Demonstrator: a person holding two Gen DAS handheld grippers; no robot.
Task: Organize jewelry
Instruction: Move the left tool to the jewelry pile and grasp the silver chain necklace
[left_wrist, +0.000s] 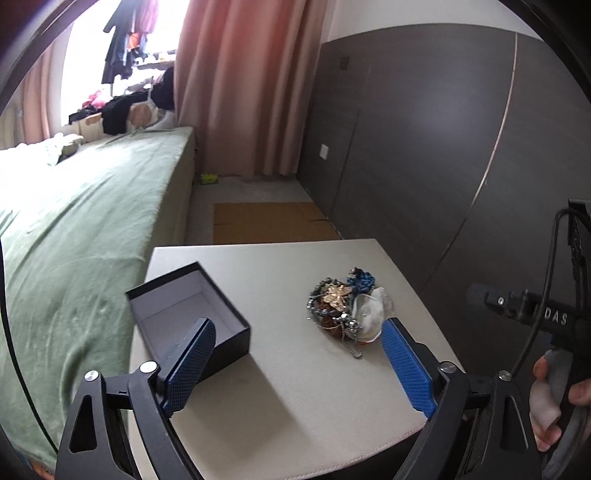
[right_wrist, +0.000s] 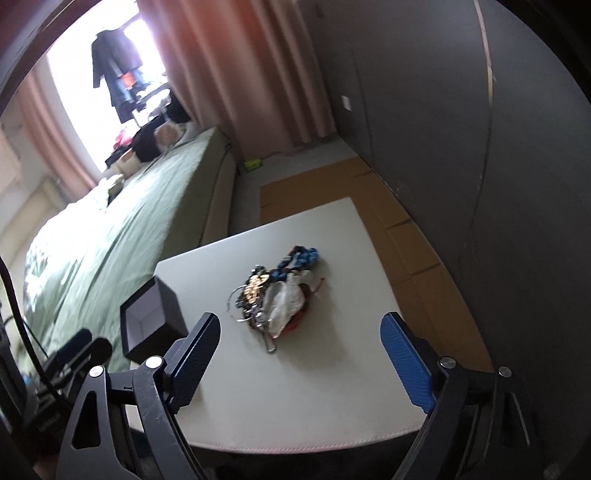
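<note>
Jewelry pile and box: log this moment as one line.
left gripper open, empty | right gripper open, empty | tangled jewelry pile on white tabletop | open black box empty

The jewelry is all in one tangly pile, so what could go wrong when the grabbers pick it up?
1. The jewelry pile looks knotted: chains, blue beads and a clear plastic bag overlap, so lifting one piece may drag others along.
2. The thin ball chain trails out of the pile and could slip from the wide-open jaws.
3. The black box sits near the table edge beside the bed; a nudge might tip it off.
</note>
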